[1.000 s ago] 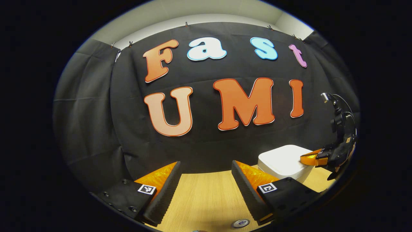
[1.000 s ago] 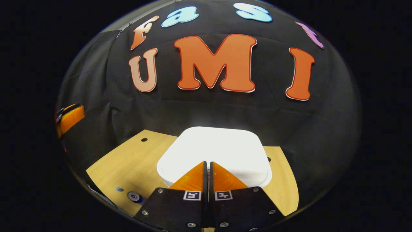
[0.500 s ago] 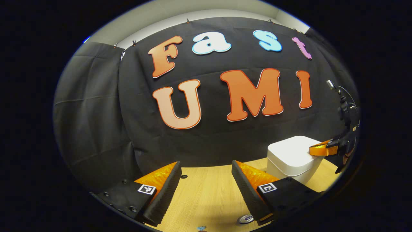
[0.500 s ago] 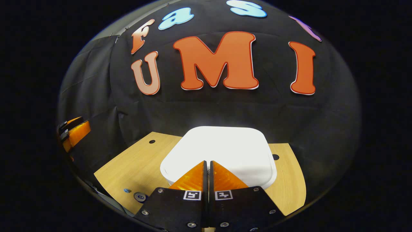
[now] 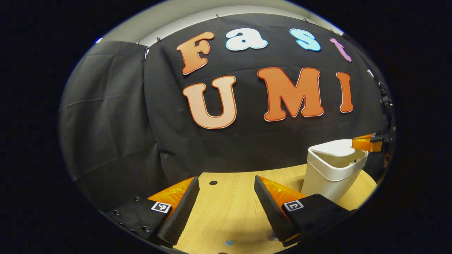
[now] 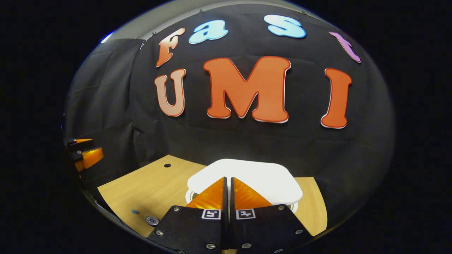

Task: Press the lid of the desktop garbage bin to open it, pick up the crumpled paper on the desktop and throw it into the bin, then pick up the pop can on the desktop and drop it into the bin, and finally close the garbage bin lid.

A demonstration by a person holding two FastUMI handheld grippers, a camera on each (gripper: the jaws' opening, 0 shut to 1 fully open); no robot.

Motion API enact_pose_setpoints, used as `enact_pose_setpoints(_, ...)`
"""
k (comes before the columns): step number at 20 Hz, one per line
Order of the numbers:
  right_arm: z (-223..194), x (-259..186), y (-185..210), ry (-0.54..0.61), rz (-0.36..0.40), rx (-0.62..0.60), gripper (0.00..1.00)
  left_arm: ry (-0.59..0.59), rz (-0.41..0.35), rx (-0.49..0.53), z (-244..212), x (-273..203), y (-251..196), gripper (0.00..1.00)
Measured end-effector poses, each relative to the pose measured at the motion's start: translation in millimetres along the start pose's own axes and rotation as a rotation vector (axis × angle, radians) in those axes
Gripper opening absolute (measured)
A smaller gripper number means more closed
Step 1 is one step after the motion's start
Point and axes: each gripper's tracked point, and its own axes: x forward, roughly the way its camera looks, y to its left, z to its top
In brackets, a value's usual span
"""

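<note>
The lid (image 6: 247, 176) springs up! A second ago it lies flat under the right gripper (image 6: 227, 183); now it tilts off the rim of the white bin (image 5: 332, 173), a gap showing at its front edge. The right gripper's fingers are clenched together on nothing, tips just over the lid. The left gripper (image 5: 226, 201) hangs released above the wooden desktop (image 5: 229, 211), left of the bin. Paper and can aren't identifiable here. With the bin opening, it looks ready to take rubbish.
</note>
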Motion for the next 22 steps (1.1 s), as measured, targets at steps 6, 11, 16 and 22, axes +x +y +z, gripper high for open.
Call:
enact_pose_setpoints(6,46.5,-6.3,6.5,-0.105,-0.063,-0.030,0.02,-0.021,-0.091,0.023,3.9,19.9,1.9,1.00)
enact_pose_setpoints(11,50.8,-16.3,22.9,-0.120,-0.087,-0.026,0.03,-0.006,-0.161,0.017,-8.8,29.9,3.5,0.97)
enact_pose_setpoints(16,44.9,-24.5,42.3,-0.123,-0.113,-0.032,0.51,0.063,-0.209,0.006,-38.8,41.0,8.7,0.99)
enact_pose_setpoints(22,22.4,-33.4,74.3,-0.090,-0.088,-0.017,0.91,0.207,-0.283,-0.019,-92.0,40.1,5.4,1.00)
